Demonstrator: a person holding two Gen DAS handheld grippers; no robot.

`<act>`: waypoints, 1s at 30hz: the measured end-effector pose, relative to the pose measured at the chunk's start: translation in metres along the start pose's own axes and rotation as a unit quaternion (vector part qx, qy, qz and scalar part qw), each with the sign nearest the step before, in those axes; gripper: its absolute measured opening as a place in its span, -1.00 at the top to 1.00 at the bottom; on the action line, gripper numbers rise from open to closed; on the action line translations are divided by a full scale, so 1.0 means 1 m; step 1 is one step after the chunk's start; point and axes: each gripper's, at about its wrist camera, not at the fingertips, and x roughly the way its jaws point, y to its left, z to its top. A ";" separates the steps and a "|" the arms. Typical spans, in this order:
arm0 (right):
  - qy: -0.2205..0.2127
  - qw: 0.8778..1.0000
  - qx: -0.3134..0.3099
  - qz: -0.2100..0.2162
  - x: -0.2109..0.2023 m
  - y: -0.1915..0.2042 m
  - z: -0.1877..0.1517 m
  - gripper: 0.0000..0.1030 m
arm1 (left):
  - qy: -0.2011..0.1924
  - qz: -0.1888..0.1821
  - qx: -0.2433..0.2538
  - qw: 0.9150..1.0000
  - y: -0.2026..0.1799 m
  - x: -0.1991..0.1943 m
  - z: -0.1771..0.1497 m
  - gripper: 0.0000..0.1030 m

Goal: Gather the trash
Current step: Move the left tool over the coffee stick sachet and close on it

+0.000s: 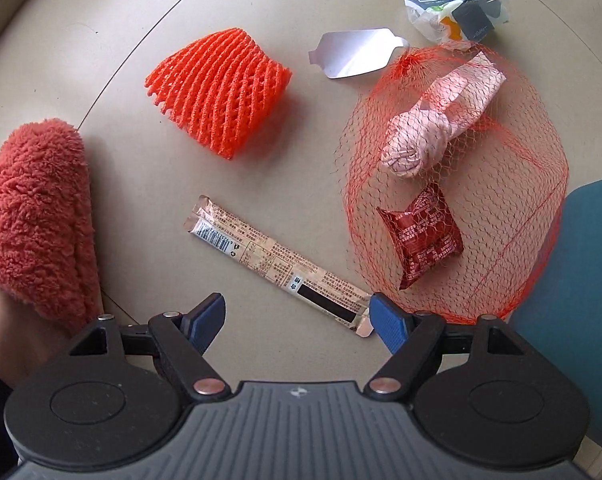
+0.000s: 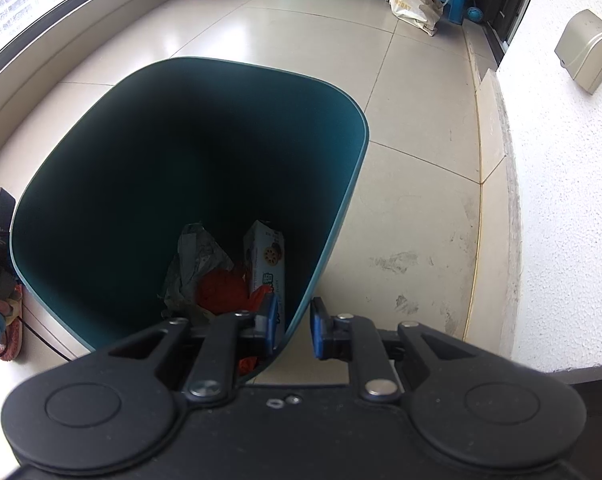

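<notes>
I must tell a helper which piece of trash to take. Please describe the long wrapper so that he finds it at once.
Look at the beige tile floor, between the fuzzy red slipper and the red mesh bag. The long wrapper lies flat there, diagonally. Only it is a narrow printed strip with a barcode.

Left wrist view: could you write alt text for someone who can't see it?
An open left gripper points down at a tiled floor, above a long snack wrapper. Around lie an orange foam net, a red mesh bag holding two packets, a foil lid and a fuzzy red slipper.
</notes>
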 end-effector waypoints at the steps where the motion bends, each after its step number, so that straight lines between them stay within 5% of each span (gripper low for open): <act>1: 0.000 1.000 -0.001 0.000 0.000 0.000 0.000 0.68 | 0.004 0.000 0.001 1.000 -0.002 0.005 0.002 -0.53; 9: 0.002 1.000 -0.008 0.000 0.001 0.001 0.001 0.67 | 0.028 0.018 0.003 0.999 -0.012 0.041 0.009 -0.54; 16: 0.003 1.000 -0.010 -0.001 0.002 0.002 0.001 0.67 | 0.037 -0.006 -0.030 0.999 0.009 0.050 0.014 -0.50; 18: 0.003 1.000 -0.010 -0.002 0.002 0.002 0.001 0.67 | 0.034 -0.012 -0.026 0.999 0.012 0.049 0.014 -0.41; 22: 0.003 1.000 -0.009 -0.003 0.002 0.003 0.001 0.67 | 0.039 -0.026 -0.024 0.999 0.010 0.044 0.012 0.30; 30: 0.000 1.000 -0.011 -0.004 0.002 0.003 0.000 0.67 | 0.024 -0.006 0.003 1.000 0.007 0.016 -0.005 0.48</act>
